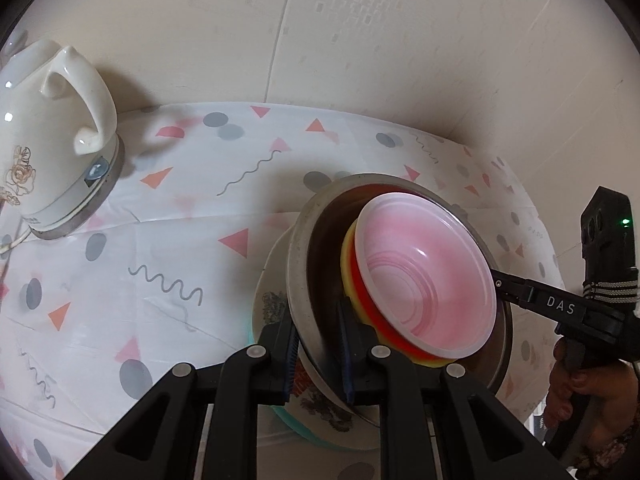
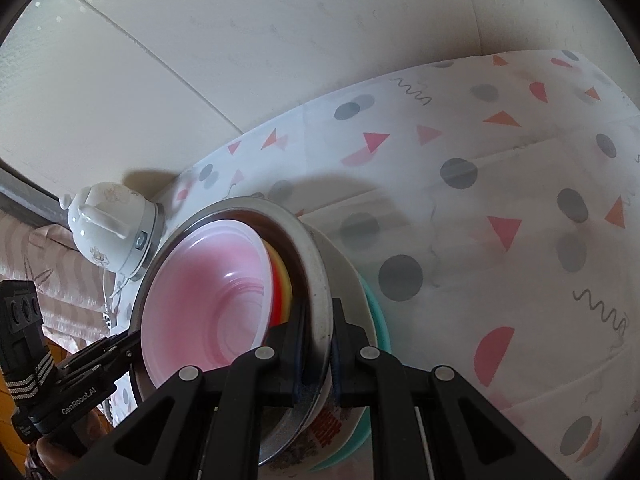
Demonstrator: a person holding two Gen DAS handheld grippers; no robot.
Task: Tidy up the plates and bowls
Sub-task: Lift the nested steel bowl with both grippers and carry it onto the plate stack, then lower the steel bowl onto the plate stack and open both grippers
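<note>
I see a patterned-cloth surface by a cream wall, white kettle, tilted steel bowl, both grippers' fingers, left and right, clamped on opposite rims.

Your stack, top to bottom: pale pink bowl, nested in red and yellow bowls showing only as rim bands; these sit inside a steel bowl, its rim clamped on both sides. Beneath it you have a white patterned plate and a teal plate.
</note>
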